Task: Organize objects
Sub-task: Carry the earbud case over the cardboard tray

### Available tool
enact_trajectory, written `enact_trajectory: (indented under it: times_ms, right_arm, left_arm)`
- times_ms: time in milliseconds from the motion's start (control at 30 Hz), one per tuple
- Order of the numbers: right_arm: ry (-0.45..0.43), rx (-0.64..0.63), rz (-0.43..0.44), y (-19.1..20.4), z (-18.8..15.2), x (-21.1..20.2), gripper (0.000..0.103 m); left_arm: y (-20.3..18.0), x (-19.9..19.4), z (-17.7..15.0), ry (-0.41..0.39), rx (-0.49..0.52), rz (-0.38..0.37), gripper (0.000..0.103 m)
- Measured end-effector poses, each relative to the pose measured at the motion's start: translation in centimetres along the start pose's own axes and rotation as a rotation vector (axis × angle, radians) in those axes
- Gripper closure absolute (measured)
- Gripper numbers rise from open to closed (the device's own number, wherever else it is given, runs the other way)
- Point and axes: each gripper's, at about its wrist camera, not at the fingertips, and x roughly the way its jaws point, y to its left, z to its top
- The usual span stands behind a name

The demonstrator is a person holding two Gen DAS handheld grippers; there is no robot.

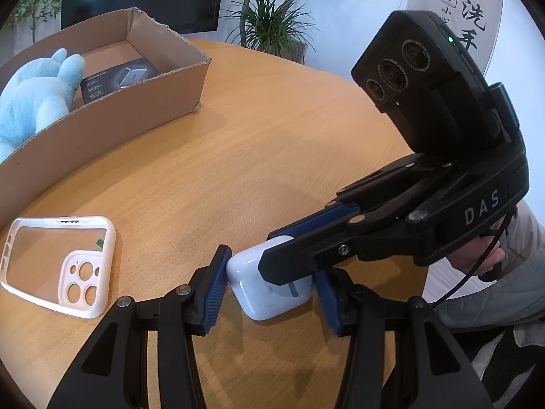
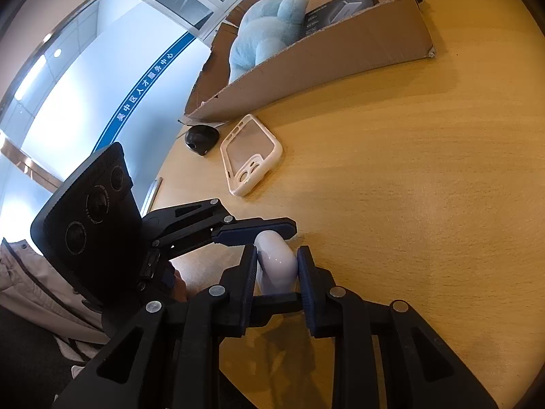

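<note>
At the lower centre of both views, a white earbud case (image 1: pixel 269 289) (image 2: pixel 276 266) is being gripped from two directions at once. It is being clamped between the blue pads of the left claw (image 1: pixel 269 289) in the left wrist view, where the right claw (image 1: pixel 289 255) is reaching in from the right of the frame with its fingers pressed over the case's top and far side. In the right wrist view the same case is being pinched upright between the pads of the right claw (image 2: pixel 277 272), while the left claw (image 2: pixel 269 235) is entering from the left of the frame. Whether the case is being rested on the wooden desk (image 1: pixel 272 153) (image 2: pixel 408 187) or held just above it cannot be told. A clear phone case with a white rim (image 1: pixel 58 266) (image 2: pixel 250 153) is lying flat on the desk, near the cardboard box (image 1: pixel 112 129) (image 2: pixel 323 61). Inside the box, a light blue plush toy (image 1: pixel 30 102) (image 2: pixel 269 27) and a dark flat package (image 1: pixel 119 78) (image 2: pixel 340 8) are being held. A small black object (image 2: pixel 201 138) is lying just beside the box's corner.
</note>
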Motion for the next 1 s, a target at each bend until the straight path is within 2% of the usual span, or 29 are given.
enact_trajectory:
  times_ms: [500, 1000]
  right_arm:
    - [-0.056, -0.042, 0.010, 1.7, 1.5, -1.1, 0.082]
    - [-0.121, -0.131, -0.003, 4.2, 6.6, -2.7, 0.082]
  left_arm:
    - [0.4, -2.0, 1.9, -0.037, 0.035, 0.034, 0.058]
    - [2.4, -4.2, 6.7, -0.108, 0.105, 0.103, 0.058]
